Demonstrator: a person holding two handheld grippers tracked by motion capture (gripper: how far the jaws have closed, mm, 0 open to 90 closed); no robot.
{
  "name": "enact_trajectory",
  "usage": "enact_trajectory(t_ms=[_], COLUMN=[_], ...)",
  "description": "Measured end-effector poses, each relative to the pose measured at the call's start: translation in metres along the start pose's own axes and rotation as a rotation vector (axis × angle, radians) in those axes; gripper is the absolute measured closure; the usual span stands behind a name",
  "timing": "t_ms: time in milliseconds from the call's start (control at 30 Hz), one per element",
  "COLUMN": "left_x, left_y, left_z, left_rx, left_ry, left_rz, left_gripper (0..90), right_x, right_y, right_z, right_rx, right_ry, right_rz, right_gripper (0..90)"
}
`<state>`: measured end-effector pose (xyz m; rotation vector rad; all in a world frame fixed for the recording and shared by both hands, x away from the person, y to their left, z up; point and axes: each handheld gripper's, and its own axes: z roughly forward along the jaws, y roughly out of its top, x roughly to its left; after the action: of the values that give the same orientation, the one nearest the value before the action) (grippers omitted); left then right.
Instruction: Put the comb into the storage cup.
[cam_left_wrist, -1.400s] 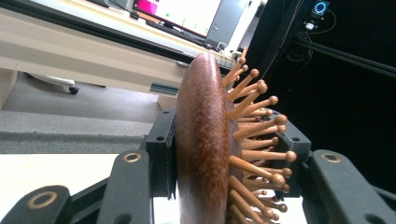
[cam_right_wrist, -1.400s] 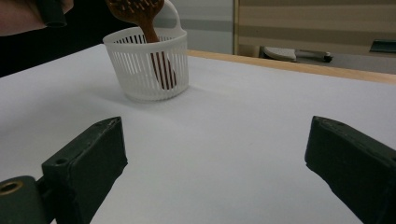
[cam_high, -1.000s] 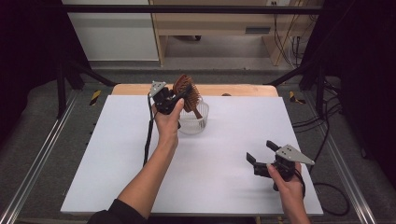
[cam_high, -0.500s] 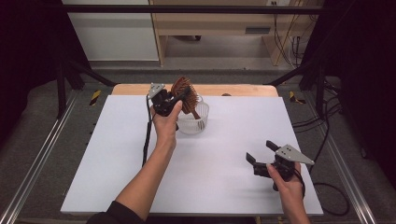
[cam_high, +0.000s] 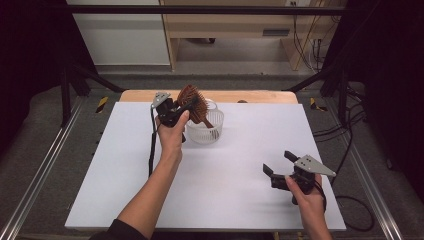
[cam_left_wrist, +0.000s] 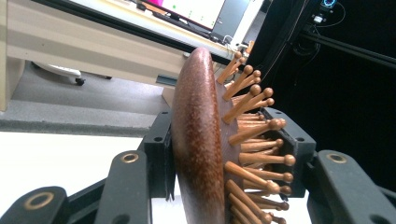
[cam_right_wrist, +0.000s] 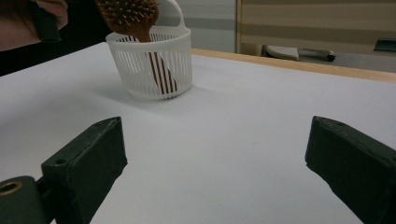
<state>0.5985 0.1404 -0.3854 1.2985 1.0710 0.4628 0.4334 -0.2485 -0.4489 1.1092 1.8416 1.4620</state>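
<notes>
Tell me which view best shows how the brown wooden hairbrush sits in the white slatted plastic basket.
The right gripper view: the brown wooden hairbrush has its handle down inside the white slatted plastic basket. The high view shows this smaller; the left gripper view shows the brush head clamped.

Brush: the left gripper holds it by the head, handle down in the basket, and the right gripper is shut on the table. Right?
Not quite. The right gripper is open, jaws wide apart in the right gripper view. The rest holds: the left gripper clamps the brush head, handle in the basket.
</notes>
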Motion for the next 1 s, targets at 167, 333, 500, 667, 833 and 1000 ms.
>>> enact_trajectory(t_ms=[167,333,500,667,833,1000], left_x=[0.006,0.011,0.016,0.018,0.023,0.028], left_y=[-0.001,-0.002,-0.002,-0.001,-0.003,-0.004], left_z=[-0.003,-0.007,-0.009,-0.011,-0.012,-0.013], left_rx=[0.004,0.014,0.027,0.037,0.041,0.044], left_ry=[-0.002,-0.006,-0.018,-0.020,-0.024,-0.019], left_rz=[-0.010,-0.005,-0.011,-0.013,-0.028,-0.049], left_gripper=[49.3,48.8,48.4,47.9,47.1,46.4], right_x=[0.001,0.001,0.001,0.002,0.003,0.004], right_y=[0.000,-0.001,-0.001,-0.001,-0.001,-0.001], right_z=[0.001,0.001,0.001,0.002,0.003,0.003], right_rx=[0.004,0.008,0.013,0.015,0.018,0.020], right_ry=[0.003,0.005,0.009,0.013,0.015,0.019], right_rz=[0.000,-0.001,-0.003,0.000,0.001,0.002], right_gripper=[5.4,5.4,5.3,5.3,5.3,5.3])
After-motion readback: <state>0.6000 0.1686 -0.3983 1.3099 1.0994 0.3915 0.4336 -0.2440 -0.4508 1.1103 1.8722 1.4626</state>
